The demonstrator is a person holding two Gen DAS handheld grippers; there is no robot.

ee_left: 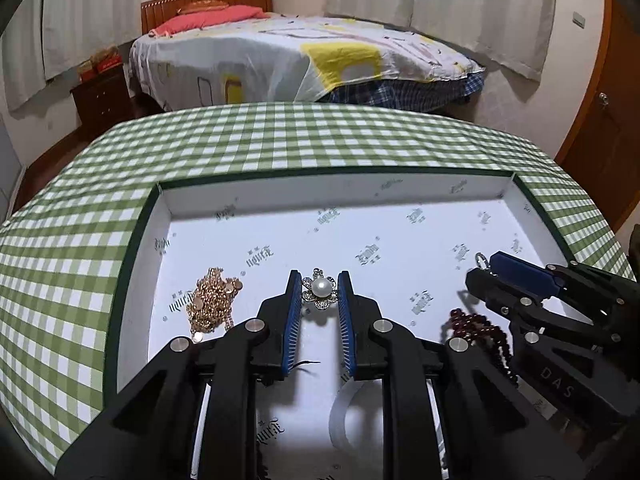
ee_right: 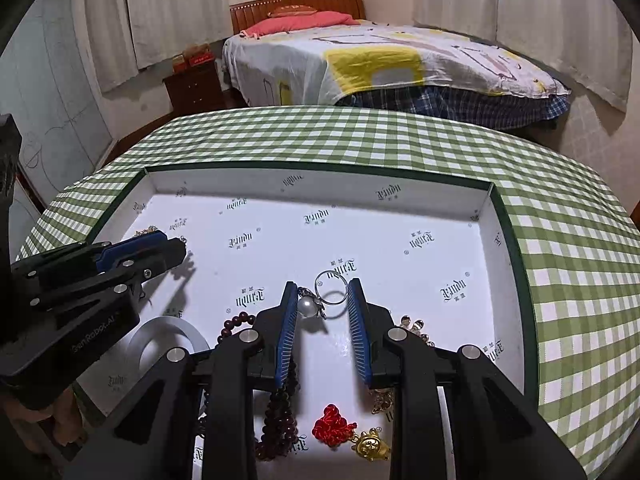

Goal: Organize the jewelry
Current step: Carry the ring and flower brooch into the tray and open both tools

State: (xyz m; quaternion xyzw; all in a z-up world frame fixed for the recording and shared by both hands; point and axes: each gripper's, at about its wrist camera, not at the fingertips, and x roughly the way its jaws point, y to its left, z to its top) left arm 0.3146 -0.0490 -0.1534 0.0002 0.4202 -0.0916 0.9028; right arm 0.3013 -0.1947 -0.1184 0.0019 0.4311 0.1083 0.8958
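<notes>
On my right wrist view, the side of the left gripper [ee_right: 176, 254] carries pale lettering that I read as "GenRobot.AI". On my left wrist view, the body of the right gripper [ee_left: 478, 270] shows the letters "DAS", and I can't tell whether more follows. The white lining of the tray [ee_right: 400, 264] is printed all over with one repeated ornate black logo word; I can't make out its letters with confidence.
</notes>
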